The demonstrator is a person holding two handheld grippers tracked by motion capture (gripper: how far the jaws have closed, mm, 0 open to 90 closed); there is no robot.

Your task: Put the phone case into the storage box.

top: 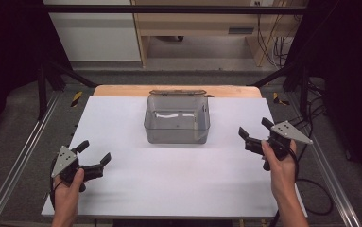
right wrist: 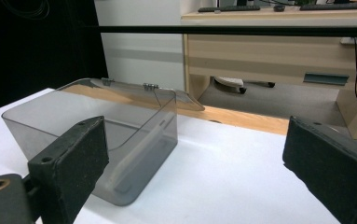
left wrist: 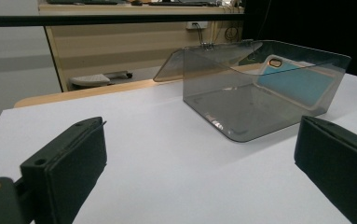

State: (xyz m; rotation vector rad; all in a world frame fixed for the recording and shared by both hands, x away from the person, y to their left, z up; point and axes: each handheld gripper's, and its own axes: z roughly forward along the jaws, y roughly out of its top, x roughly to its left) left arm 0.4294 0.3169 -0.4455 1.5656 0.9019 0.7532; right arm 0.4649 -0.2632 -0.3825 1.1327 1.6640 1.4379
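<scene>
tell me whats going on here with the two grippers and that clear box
A person holds a two-jaw gripper in each hand over a white table. The left gripper and the right gripper both have their jaws spread and hold nothing. Between them, farther back, stands a smoky clear box with its hinged lid folded open behind it. A flat pale item leans inside. Neither gripper touches the box.

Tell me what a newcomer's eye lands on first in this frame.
The smoky clear box at the middle back of the white table, its hinged lid thrown open behind it and a pale flat item lying inside. Next, the left gripper and right gripper, held at either side with jaws wide apart and nothing between them.
</scene>
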